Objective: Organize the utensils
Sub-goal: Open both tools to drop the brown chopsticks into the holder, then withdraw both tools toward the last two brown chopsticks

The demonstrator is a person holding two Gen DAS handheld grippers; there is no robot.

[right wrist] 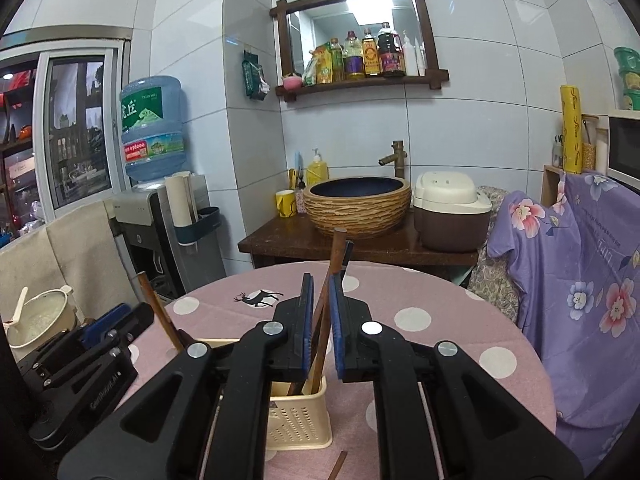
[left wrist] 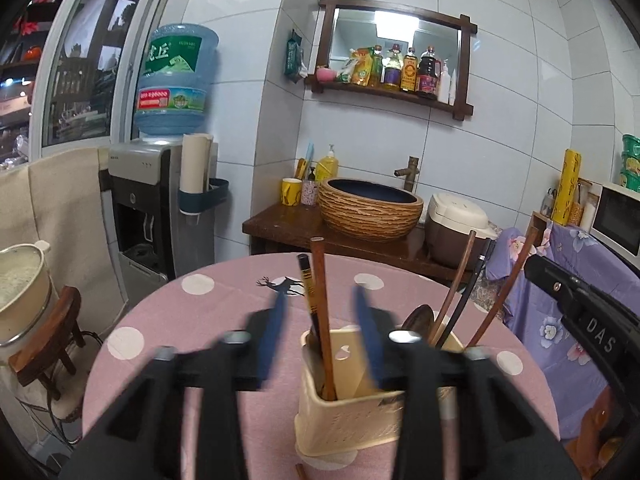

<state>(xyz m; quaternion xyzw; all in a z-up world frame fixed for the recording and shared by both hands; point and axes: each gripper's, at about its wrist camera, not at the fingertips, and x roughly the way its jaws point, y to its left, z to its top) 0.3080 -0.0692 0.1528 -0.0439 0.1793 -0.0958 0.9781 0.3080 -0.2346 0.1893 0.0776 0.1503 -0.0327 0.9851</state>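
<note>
On pink table (left wrist: pixel 224 304): holder (left wrist: pixel 348 412); left tool (left wrist: pixel 320 312) released around chopsticks (left wrist: pixel 320 300); right tool (right wrist: pixel 320 292) released.

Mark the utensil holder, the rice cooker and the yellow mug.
utensil holder (left wrist: pixel 348 420), left wrist view, front wall.
rice cooker (right wrist: pixel 448 200), right wrist view, white lid.
yellow mug (right wrist: pixel 285 203), right wrist view, side.

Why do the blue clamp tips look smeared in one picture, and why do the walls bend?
Left wrist view: the left gripper is motion-blurred, its blue fingers streaked, while the utensil holder stays fairly sharp. Right wrist view: the right gripper is crisp. Both views: the fisheye lens curves the tile lines, corners go dark, and the mirror reflects a bright ceiling light.
</note>
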